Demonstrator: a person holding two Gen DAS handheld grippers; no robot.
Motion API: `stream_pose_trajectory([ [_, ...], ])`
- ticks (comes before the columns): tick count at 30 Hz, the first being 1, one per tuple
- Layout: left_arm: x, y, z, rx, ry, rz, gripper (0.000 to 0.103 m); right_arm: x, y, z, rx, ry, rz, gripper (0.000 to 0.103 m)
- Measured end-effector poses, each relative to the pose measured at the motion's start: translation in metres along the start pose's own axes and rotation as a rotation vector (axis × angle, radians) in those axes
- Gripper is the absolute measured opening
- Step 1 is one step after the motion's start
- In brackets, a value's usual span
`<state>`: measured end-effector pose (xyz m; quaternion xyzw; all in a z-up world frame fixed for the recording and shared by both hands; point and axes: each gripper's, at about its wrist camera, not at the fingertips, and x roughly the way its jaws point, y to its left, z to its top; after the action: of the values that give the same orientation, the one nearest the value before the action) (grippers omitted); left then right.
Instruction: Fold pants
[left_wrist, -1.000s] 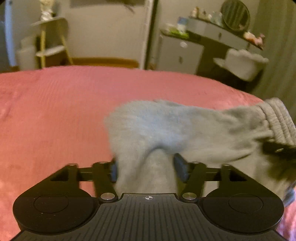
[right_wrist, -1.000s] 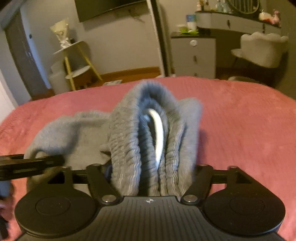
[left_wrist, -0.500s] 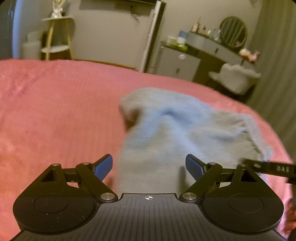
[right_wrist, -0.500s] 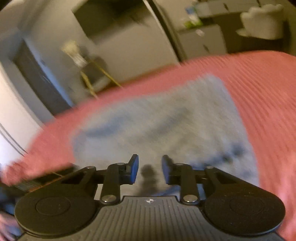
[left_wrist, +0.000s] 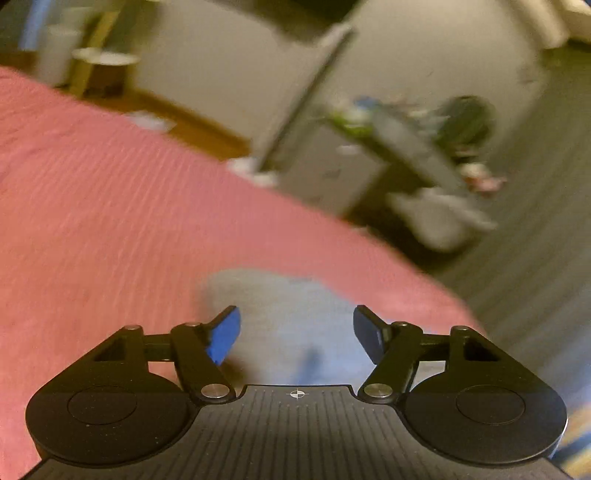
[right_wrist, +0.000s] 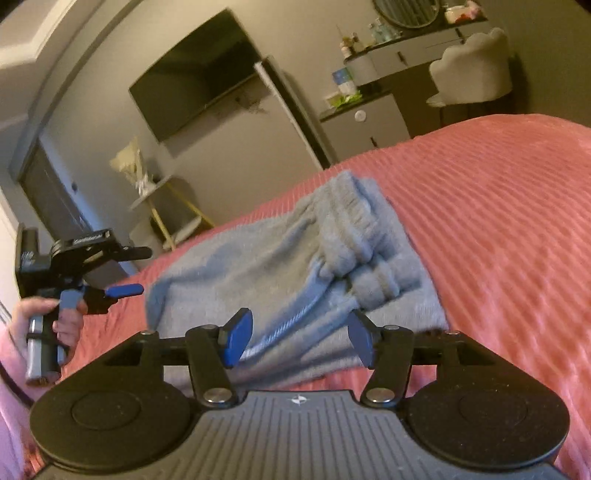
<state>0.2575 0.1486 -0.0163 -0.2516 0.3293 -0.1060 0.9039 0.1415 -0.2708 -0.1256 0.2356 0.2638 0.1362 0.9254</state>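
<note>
Right claw (right_wrist: 300, 339): jaws apart, nothing gripped; they have just been opening, with pants beyond them, not pressed.
Left claw (left_wrist: 296, 334): jaws apart, empty; they have just been closing a little, over grey cloth that they do not touch. In the right view it appears from the side (right_wrist: 125, 271), beside the pants' left end, clear of the cloth.
Hand (right_wrist: 44, 325): one, on the left claw's handle; right view only.
Pants (right_wrist: 295, 273): one grey pair, folded into a flat bundle on the bed, ribbed waistband on top toward the far end, a pale drawstring trailing toward the right claw.
Pants, left view (left_wrist: 291, 317): only a blurred grey patch just ahead of the claw; no waistband or drawstring can be made out.
Bed (right_wrist: 498, 229): one, ribbed pink cover; in both views.
Far, right view only: one dark screen (right_wrist: 195, 74) on the wall, one pale chair (right_wrist: 472, 70).
Far, both views: one small yellow-legged table (right_wrist: 170, 206), one dresser (right_wrist: 365, 125).
Left view overall: heavily blurred, tilted.
Change: a second ago each claw clamped bunched cloth held up off the bed; now the pants lie flat and both claws are free.
</note>
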Motion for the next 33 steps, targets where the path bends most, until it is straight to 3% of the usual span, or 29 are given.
stream_pose_trajectory([
  [2,0.013,-0.014,-0.003,0.038,0.062,-0.121,0.074,0.001,-0.007,0.000,0.026,-0.018,0.019,0.065],
  [3,0.023,-0.019,-0.006,0.072,0.085,-0.130,0.077,0.006,-0.010,0.000,0.031,-0.011,0.022,0.065],
  [5,0.055,-0.016,-0.013,0.150,0.121,-0.044,0.076,0.007,-0.012,-0.010,0.028,0.018,0.021,0.065],
  [7,0.091,0.006,-0.022,0.136,0.140,0.075,0.055,0.014,-0.017,-0.014,0.026,0.045,0.014,0.065],
  [11,0.099,0.022,-0.028,0.073,0.094,0.069,0.052,0.017,-0.024,-0.016,0.033,0.067,-0.008,0.065],
  [12,0.092,0.016,-0.028,0.069,0.086,0.084,0.054,0.016,-0.025,-0.015,0.041,0.058,-0.006,0.068],
  [14,0.066,0.002,-0.032,0.100,0.031,0.059,0.078,0.010,-0.025,-0.013,0.050,0.043,-0.003,0.071],
  [15,0.052,-0.005,-0.034,0.134,-0.009,0.052,0.098,0.008,-0.025,-0.012,0.051,0.034,-0.001,0.071],
  [17,0.031,-0.010,-0.041,0.193,-0.054,0.114,0.099,0.005,-0.023,-0.011,0.054,0.021,0.008,0.071],
  [19,0.026,0.005,-0.047,0.181,-0.070,0.180,0.099,0.004,-0.022,-0.011,0.059,0.018,0.009,0.071],
  [22,0.057,0.038,-0.053,0.103,0.116,0.363,0.100,0.005,-0.021,-0.012,0.058,0.028,0.012,0.072],
  [30,0.002,-0.017,-0.070,0.284,-0.077,0.421,0.098,-0.007,-0.017,-0.008,0.037,-0.012,-0.008,0.082],
  [33,0.008,-0.012,-0.081,0.286,0.014,0.477,0.098,-0.008,-0.015,-0.007,0.043,-0.007,-0.007,0.082],
])
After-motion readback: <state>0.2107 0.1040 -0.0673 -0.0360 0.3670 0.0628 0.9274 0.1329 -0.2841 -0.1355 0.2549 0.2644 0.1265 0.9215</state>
